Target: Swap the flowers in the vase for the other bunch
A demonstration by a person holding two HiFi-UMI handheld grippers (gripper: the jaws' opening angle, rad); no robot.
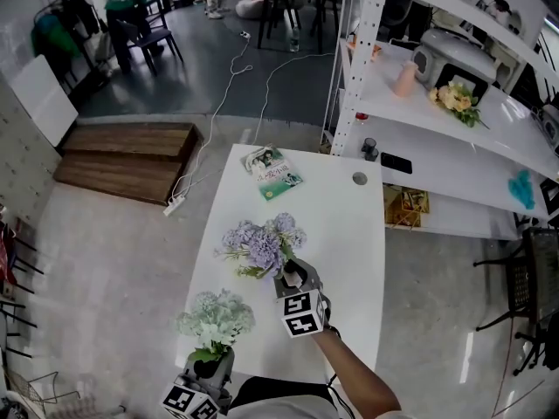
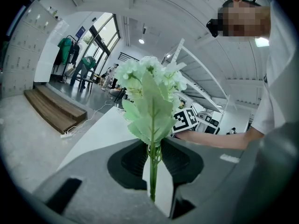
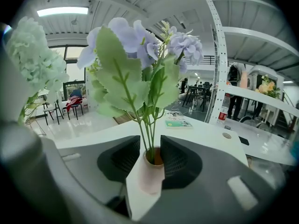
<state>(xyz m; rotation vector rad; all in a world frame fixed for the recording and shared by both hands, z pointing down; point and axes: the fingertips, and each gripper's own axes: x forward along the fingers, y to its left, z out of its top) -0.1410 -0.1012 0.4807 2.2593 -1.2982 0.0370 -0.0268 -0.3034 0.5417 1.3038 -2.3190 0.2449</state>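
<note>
1. Grey floor and white metal shelves surround a long white table (image 1: 354, 234), seen from above. A green booklet (image 1: 272, 172) lies near its far end.
2. Near the table's middle is a purple bunch (image 1: 262, 245), full round blooms over broad green leaves. Its stems drop into a small pink vase (image 3: 150, 174).
3. A pale green bunch (image 1: 217, 315), frothy and almost white, is outside the vase at the table's near left corner. It lies to the left of the vase and nearer the person, close by but not touching.
4. The right gripper (image 1: 295, 278) has a jaw on each side of the vase, its dark pads pressed to the wall just under the rim. It grips the vase, not the flowers.
5. The left gripper (image 1: 207, 372) is clamped narrowly on the pale bunch's thin green stem (image 2: 153, 171). The stem runs upright between the jaws, with leaves and blooms above.
6. Both bunches stand with stems roughly upright and side by side. The vase mouth faces up and is filled by the purple stems.
7. The right hand is the one at the vase. The left hand would have to carry its bunch rightward and away from the person to reach it.
8. Judgement: if the purple flowers are the ones to go, they must lift straight up out of the mouth first. With both grippers full, one would have to let go. Which bunch belongs in the vase cannot be told from this.
</note>
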